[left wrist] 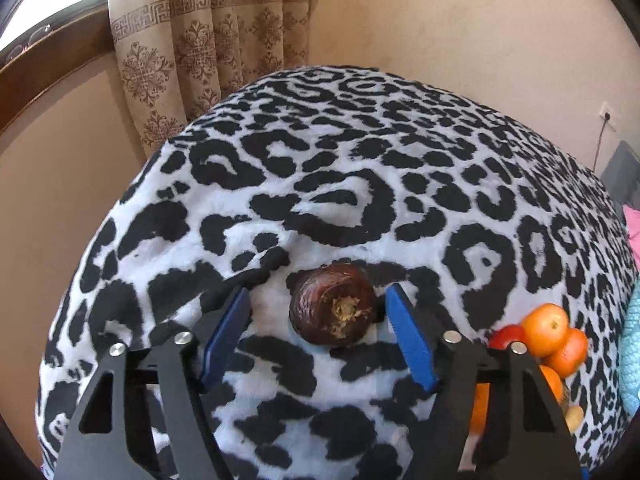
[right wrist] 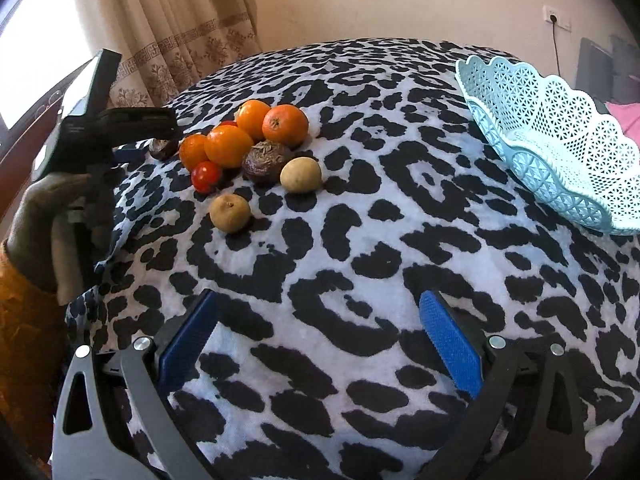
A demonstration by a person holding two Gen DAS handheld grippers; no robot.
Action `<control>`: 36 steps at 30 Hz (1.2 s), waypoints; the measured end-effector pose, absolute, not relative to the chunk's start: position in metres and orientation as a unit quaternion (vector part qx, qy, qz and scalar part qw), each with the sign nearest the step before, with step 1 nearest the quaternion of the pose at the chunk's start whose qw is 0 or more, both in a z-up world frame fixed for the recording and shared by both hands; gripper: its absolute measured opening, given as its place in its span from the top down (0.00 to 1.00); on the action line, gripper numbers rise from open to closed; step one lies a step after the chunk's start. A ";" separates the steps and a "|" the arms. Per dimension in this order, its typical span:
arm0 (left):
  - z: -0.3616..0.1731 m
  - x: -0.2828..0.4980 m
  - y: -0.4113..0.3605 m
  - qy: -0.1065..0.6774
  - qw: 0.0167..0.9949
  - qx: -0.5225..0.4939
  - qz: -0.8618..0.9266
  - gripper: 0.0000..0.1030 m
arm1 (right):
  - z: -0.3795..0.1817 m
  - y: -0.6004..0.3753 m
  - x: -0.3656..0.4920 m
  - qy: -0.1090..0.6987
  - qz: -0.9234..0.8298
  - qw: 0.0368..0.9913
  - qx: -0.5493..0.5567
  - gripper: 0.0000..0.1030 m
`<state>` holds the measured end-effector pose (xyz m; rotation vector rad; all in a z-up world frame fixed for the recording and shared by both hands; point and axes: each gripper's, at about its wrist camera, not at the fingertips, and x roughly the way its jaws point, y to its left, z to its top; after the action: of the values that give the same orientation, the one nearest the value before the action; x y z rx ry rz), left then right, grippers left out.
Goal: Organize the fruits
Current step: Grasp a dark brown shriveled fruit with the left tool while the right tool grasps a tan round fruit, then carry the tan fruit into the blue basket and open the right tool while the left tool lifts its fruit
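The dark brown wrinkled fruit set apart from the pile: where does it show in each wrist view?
Left wrist view: the dark brown fruit lies low in the centre, between the left tool's open blue fingers, close to the right-hand one.
Right wrist view: only a sliver of it shows at upper left, behind the left tool's black frame.
Shared landmark: the cluster of oranges, just to its right in both views.

Both grippers same build: left gripper (left wrist: 316, 300) and right gripper (right wrist: 320, 312) have black linkage arms with triangular cutouts, silver pivot screws (left wrist: 182, 337), ribbed blue finger pads (right wrist: 450, 344). At 9 o'clock in right wrist view: grey glove (right wrist: 48, 216), orange sleeve (right wrist: 24, 320).
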<state>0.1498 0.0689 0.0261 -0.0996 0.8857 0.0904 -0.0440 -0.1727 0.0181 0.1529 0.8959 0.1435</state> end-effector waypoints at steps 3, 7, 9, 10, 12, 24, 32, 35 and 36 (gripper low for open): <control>0.023 0.149 0.067 0.414 0.908 -0.045 0.044 0.41 | 0.017 -0.170 -0.043 0.434 0.067 0.896 0.068 0.02; 0.024 0.142 0.064 0.397 0.916 -0.046 0.019 0.58 | 0.017 -0.166 -0.042 0.436 0.064 0.896 0.058 0.02; 0.027 0.139 0.065 0.388 0.920 -0.054 0.013 0.58 | 0.017 -0.166 -0.042 0.437 0.063 0.895 0.056 0.02; 0.029 0.136 0.067 0.380 0.923 -0.059 0.011 0.58 | 0.018 -0.165 -0.042 0.437 0.062 0.896 0.055 0.02; 0.035 0.128 0.069 0.360 0.931 -0.062 0.010 0.58 | 0.021 -0.163 -0.041 0.434 0.062 0.897 0.049 0.02; 0.050 0.109 0.063 0.308 0.950 -0.055 0.012 0.58 | 0.040 -0.119 -0.002 0.429 0.124 0.894 0.032 0.37; 0.044 0.113 0.079 0.325 0.941 -0.089 0.017 0.58 | 0.026 -0.109 0.022 0.451 0.124 0.884 0.024 0.71; 0.043 0.113 0.080 0.328 0.940 -0.093 0.016 0.58 | 0.026 -0.110 0.022 0.448 0.124 0.885 0.024 0.71; 0.043 0.113 0.080 0.328 0.940 -0.092 0.016 0.58 | 0.027 -0.110 0.022 0.448 0.123 0.885 0.025 0.71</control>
<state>0.1130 0.0796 0.0432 -0.1886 0.6701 0.0330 0.0216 -0.1099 0.0265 0.0517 0.9314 0.2567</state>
